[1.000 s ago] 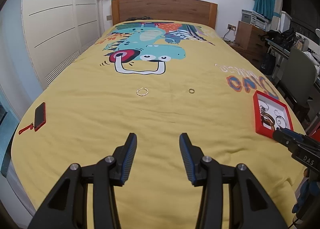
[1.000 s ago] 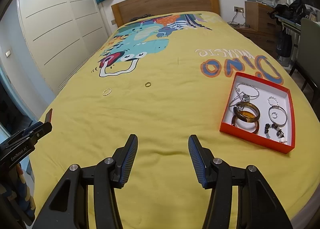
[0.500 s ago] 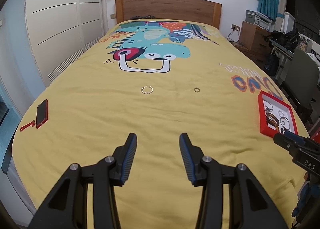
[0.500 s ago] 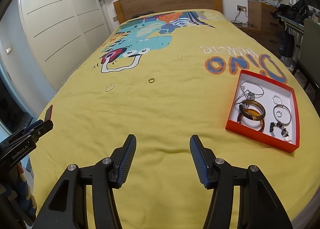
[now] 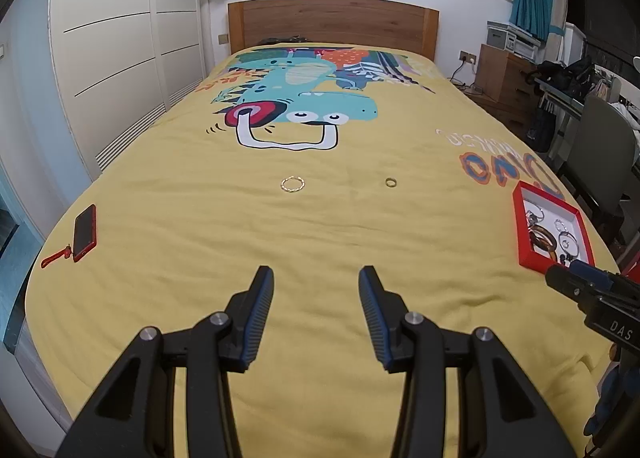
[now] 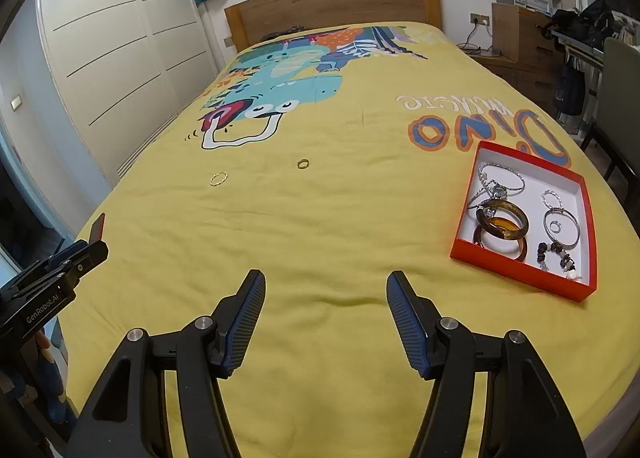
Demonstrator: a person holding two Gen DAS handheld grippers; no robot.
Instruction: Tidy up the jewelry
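Left of the red tray (image 6: 520,276), well apart from it on the yellow bedspread (image 5: 320,238), two loose pieces of jewelry are seen lying flat: a thin gold bangle (image 5: 292,184) and a small gold ring (image 5: 390,182). The ring lies nearer the tray; the bangle lies farther from it, toward the red phone (image 5: 85,232) at the bed's left edge. Both pieces lie on the far side of the tray's near wall, level with the printed lettering beyond the tray, below the dinosaur print.

The left gripper (image 5: 316,300) is held with its jaws spread and nothing between them; the bangle is found almost straight ahead of its gap, slightly to the left, and the ring ahead and to the right. The right gripper (image 6: 325,306) is likewise spread and empty; from it the ring (image 6: 303,164) lies ahead and slightly left, the bangle (image 6: 218,178) farther left, and the tray close by on the right.

Being round, neither piece offers a long axis, so no wrist turn is judged necessary. The bangle is judged the left gripper's natural target. Several bracelets and chains are already held in the tray, so the task is judged nearly finished.
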